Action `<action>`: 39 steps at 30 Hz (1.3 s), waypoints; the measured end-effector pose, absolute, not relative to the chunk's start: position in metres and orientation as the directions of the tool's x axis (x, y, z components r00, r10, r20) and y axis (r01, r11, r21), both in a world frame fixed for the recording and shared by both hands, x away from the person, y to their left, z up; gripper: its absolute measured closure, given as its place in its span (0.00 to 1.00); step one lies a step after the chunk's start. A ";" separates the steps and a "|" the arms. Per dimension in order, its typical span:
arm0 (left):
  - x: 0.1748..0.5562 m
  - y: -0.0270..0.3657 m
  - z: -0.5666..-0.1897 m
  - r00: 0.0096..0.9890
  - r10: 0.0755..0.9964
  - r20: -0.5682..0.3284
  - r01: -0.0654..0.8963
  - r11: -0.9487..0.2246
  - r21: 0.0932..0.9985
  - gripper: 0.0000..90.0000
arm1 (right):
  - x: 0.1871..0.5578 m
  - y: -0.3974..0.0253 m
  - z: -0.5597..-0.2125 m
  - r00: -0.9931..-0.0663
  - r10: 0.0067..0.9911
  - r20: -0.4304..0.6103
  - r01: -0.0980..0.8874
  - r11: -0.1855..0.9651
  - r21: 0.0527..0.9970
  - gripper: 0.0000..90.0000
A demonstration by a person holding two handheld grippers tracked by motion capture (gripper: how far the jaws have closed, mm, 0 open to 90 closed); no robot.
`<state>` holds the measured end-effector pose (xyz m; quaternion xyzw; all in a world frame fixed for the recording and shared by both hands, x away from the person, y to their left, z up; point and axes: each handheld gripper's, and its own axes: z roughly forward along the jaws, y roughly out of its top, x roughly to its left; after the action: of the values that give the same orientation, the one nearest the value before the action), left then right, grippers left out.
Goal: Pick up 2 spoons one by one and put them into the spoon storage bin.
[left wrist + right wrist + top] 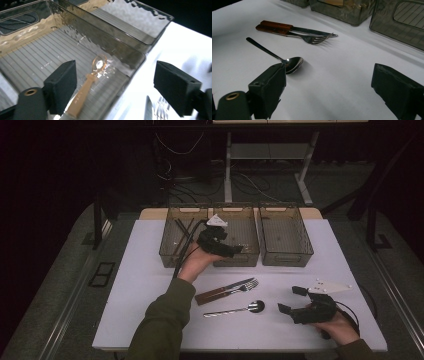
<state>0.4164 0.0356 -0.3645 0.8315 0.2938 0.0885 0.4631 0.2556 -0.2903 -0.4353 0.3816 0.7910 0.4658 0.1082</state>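
The room around me is lying dark, with cables trailing over a grey floor and the pale legs of another desk standing beyond the far edge of the white worktop [150, 270]. The worktop itself is sitting bare and bright under my hands.

Three smoky see-through bins are standing side by side along the far edge of the worktop. The left bin [172, 251] is holding dark sticks leaning along its length. The middle bin [30, 62] is holding a small copper-coloured spoon [87, 82] lying flat on its ribbed floor, bowl pointing toward the wall it shares with the right bin. The right bin [285, 237] is looking empty as far as I can see.

I am holding my left gripper [220, 242] over the near end of the middle bin, its jaws spread wide and gripping nothing, the copper spoon lying between them in the left gripper view.

Nearer to me than the middle bin, a wooden-handled knife [220, 290] and fork [235, 290] are lying together, touching, and a steel spoon [235, 310] is lying just on my side of them.

I am resting my right gripper [300, 305] on the worktop to the right of the steel spoon, jaws wide apart and empty, the spoon's bowl showing just past one jaw.
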 end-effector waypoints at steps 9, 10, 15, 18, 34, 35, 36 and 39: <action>0.375 0.067 -0.369 0.817 0.567 -0.100 0.374 -0.391 0.841 0.13 | 0.259 -0.292 -0.433 -0.676 0.706 0.210 0.522 0.259 0.812 0.14; 0.371 0.070 -0.370 0.815 0.569 -0.109 0.379 -0.381 0.843 0.13 | 0.258 -0.292 -0.433 -0.676 0.709 0.203 0.521 0.265 0.811 0.14; 0.346 0.089 -0.382 0.815 0.570 -0.100 0.368 -0.378 0.850 0.08 | 0.256 -0.291 -0.431 -0.673 0.716 0.183 0.517 0.279 0.809 0.14; 0.335 0.100 -0.390 0.813 0.574 -0.096 0.357 -0.361 0.861 0.03 | 0.256 -0.290 -0.430 -0.672 0.718 0.182 0.521 0.283 0.806 0.14; 0.284 0.147 -0.429 0.835 0.538 -0.119 0.362 -0.373 0.854 0.00 | 0.256 -0.287 -0.430 -0.681 0.706 0.194 0.534 0.299 0.791 0.14; 0.281 0.148 -0.430 0.837 0.538 -0.106 0.357 -0.389 0.849 0.00 | 0.257 -0.288 -0.430 -0.680 0.707 0.195 0.536 0.297 0.790 0.14; 0.279 0.149 -0.432 0.838 0.536 -0.100 0.353 -0.393 0.849 0.00 | 0.257 -0.288 -0.429 -0.677 0.709 0.197 0.539 0.296 0.789 0.14; 0.274 0.153 -0.436 0.840 0.532 -0.108 0.357 -0.392 0.848 0.00 | 0.257 -0.288 -0.429 -0.679 0.707 0.196 0.542 0.304 0.784 0.14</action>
<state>0.2742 0.1530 -0.4357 0.8295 0.2679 0.0904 0.4817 0.2572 -0.2877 -0.4288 0.3895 0.8019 0.4434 0.0932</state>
